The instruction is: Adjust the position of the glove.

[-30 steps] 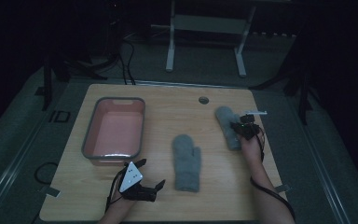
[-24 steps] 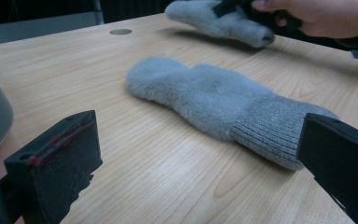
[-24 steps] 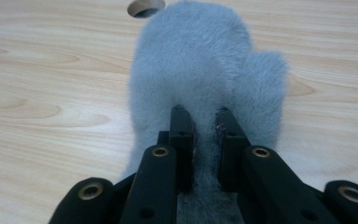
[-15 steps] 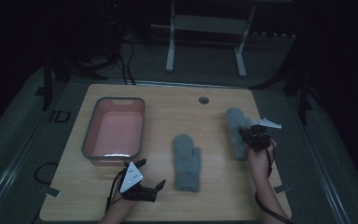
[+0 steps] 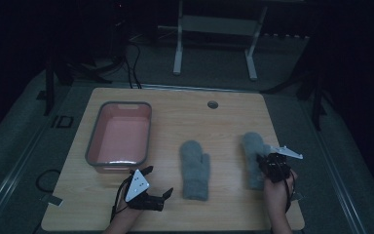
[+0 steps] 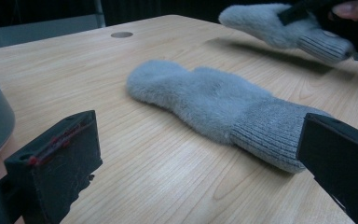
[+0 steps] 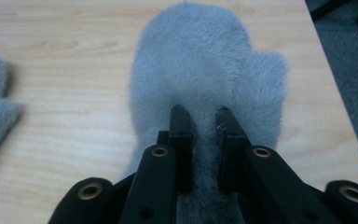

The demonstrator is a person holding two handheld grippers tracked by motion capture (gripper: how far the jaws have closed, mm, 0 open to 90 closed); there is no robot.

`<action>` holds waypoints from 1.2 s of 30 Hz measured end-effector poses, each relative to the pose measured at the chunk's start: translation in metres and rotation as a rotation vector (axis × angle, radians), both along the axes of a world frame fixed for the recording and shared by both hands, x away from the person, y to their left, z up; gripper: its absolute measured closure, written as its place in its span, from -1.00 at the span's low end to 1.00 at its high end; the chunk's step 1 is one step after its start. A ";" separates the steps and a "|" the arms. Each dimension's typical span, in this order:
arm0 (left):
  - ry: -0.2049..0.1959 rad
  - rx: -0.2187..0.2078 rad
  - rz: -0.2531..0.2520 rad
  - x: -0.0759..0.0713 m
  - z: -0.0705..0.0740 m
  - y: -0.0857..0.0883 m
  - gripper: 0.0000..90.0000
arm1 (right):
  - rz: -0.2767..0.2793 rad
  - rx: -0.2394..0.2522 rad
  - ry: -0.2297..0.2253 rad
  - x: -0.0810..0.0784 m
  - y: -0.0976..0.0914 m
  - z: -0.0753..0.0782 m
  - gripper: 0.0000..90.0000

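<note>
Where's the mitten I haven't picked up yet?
In the high view, the loose mitten lies flat mid-table, between the pink bin and the right claw, cuff toward the open left claw.

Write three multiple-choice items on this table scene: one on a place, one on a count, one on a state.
1. Where does the tray sit?
A. the table's left part
B. the table's right edge
C. on a mitten

2. How many grey mittens are there?
A. one
B. two
C. four

3. What is the right gripper doing?
A. lying open on the wood
B. pinching a mitten
C. holding the tray

Answers: 1 A, it stands left of both mittens. 2 B, the middle mitten and the right mitten. 3 B, its jaws squeeze a fold of fleece.
</note>
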State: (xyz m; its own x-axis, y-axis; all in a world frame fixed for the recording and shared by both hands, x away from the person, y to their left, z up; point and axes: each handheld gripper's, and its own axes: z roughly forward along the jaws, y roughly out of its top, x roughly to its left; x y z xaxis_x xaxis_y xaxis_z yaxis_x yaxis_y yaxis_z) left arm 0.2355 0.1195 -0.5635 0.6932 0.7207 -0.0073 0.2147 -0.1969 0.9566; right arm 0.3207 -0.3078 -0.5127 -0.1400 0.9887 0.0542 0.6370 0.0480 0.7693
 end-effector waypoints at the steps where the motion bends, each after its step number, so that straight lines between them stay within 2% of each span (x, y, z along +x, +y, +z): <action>1: 0.000 0.000 0.000 0.000 0.000 0.000 -1.00 | -0.003 0.000 0.009 -0.003 -0.001 -0.002 0.78; 6: 0.001 -0.002 -0.001 0.000 0.000 0.000 -1.00 | -0.032 0.001 0.051 -0.006 -0.004 -0.015 0.77; 8: 0.001 0.000 -0.001 0.000 0.000 0.000 -1.00 | -0.029 -0.016 0.066 -0.005 -0.004 -0.022 0.74; 11: 0.002 0.000 -0.001 0.000 0.000 0.000 -1.00 | -0.018 -0.010 0.071 -0.003 -0.004 -0.029 0.63; 13: 0.001 0.000 -0.001 0.000 0.000 0.000 -1.00 | -0.005 -0.006 0.080 -0.001 -0.004 -0.030 0.49; 16: -0.001 0.000 0.001 0.000 0.001 0.001 -1.00 | 0.035 0.001 0.073 -0.001 -0.005 -0.025 0.17; 20: 0.000 0.000 0.001 0.000 0.001 0.000 -1.00 | 0.101 -0.056 0.063 -0.001 -0.008 -0.020 0.09; 25: 0.000 -0.001 -0.003 0.000 0.000 0.000 -1.00 | 0.158 -0.098 0.077 -0.002 -0.009 -0.025 0.02; 27: -0.003 -0.016 -0.018 0.000 0.001 0.000 -1.00 | 0.159 -0.117 0.078 -0.002 -0.008 -0.027 0.02; 28: -0.005 -0.015 -0.018 -0.001 0.001 0.000 -1.00 | 0.127 -0.131 0.073 -0.003 -0.006 -0.029 0.05; 30: -0.006 -0.010 -0.019 -0.001 0.001 0.000 -1.00 | 0.128 -0.150 0.079 -0.003 -0.004 -0.033 0.10; 34: -0.006 -0.011 -0.017 -0.001 0.001 0.000 -1.00 | 0.113 -0.150 0.050 -0.005 0.000 -0.036 0.56; 36: -0.003 -0.011 -0.016 0.000 0.001 0.000 -1.00 | 0.091 -0.141 0.043 -0.007 0.001 -0.033 0.72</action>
State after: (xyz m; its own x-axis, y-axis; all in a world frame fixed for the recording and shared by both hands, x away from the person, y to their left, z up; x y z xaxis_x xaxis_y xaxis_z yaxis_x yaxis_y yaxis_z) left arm 0.2351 0.1191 -0.5626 0.7047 0.7094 -0.0129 0.2086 -0.1898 0.9594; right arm 0.3137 -0.3065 -0.5459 -0.2301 0.9702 -0.0761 0.6569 0.2126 0.7234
